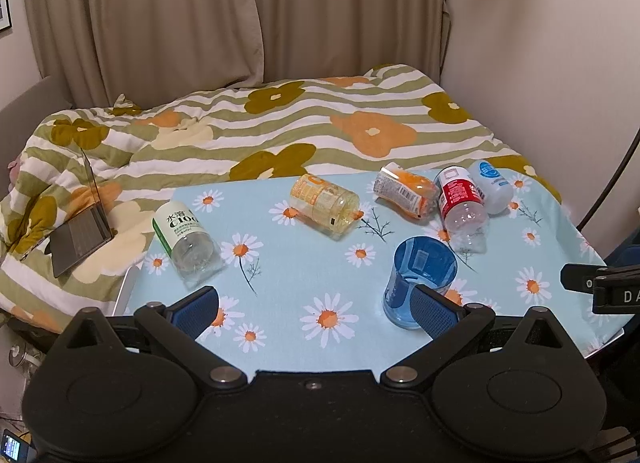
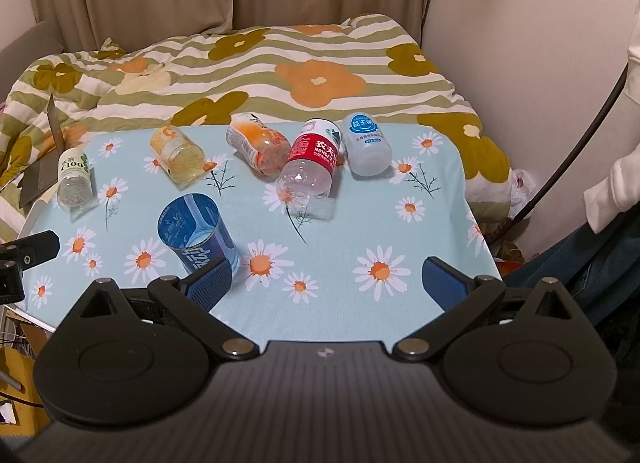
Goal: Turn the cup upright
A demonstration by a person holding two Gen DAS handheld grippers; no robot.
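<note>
On the daisy-print tablecloth (image 1: pixel 304 347) near our edge of the table, we see the blue cup (image 1: pixel 420 281) standing with its open mouth up, so we judge the flip itself done, or all but done. It sits well apart from the five cut-off bottles lying on their sides farther back: the green-labelled one (image 1: pixel 186 239), the yellow one (image 1: pixel 326 205), the orange one (image 1: pixel 406 191), the red-labelled one (image 1: pixel 464 207) and the white one with a blue cap (image 1: pixel 490 185).

Our left gripper (image 1: pixel 316 305) has its jaws spread wide and carries nothing; its right finger pad (image 1: pixel 434 309) overlaps the cup's lower wall in the left wrist view. Our right gripper (image 2: pixel 328 283) is likewise spread and empty, with its left pad (image 2: pixel 210 279) just in front of the cup (image 2: pixel 196 231). From these angles we cannot say for certain whether either pad touches the cup or merely passes before it.

That closeness is the risk, as we judge it. The cup looks light and thin-walled, so a pad dragging sideways on withdrawal could tip it back over or slide it towards the table edge. A careless sweep forward could also send it among the bottles, which would probably roll. Beyond the table lie the flowered quilt (image 1: pixel 280 131) and a half-open laptop (image 1: pixel 82 231), well clear of all this.
</note>
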